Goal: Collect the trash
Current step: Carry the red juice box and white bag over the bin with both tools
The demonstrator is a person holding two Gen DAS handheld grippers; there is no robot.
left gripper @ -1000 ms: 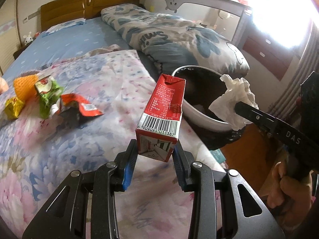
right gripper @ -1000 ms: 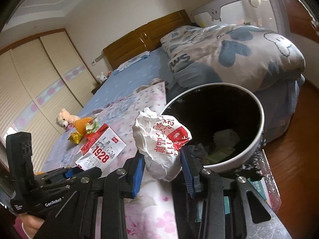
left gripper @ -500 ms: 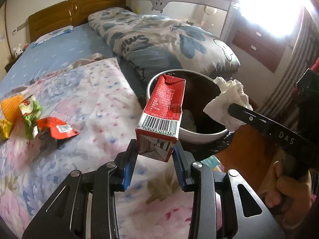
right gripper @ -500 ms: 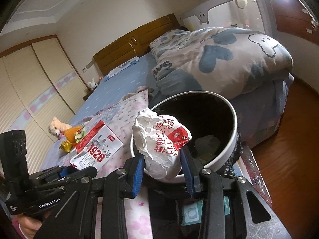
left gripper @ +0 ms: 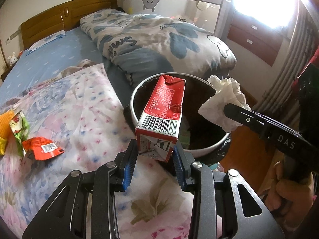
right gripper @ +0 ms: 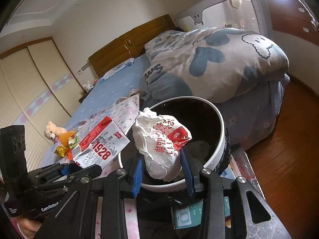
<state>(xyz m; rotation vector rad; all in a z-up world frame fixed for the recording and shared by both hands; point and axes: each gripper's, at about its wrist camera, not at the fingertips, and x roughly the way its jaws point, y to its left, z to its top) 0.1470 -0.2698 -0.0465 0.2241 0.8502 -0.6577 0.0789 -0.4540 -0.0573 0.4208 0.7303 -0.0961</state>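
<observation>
Left tongs point(left gripper: 155, 159): parted to carton width, blue pads clamped on the base of a red milk carton point(left gripper: 162, 115); carton upright, tilted slightly, held at the near rim of the white trash bin point(left gripper: 209, 149).

Right tongs point(right gripper: 162, 171): parted moderately, gripping a crumpled white wrapper point(right gripper: 161, 145) with red print, held over the bin's dark interior.

Bin: beside the bed point(left gripper: 59, 103), some refuse inside.

Bed: red wrapper point(left gripper: 42, 148), green packet point(left gripper: 19, 127), orange item point(left gripper: 6, 119) lying together.
</observation>
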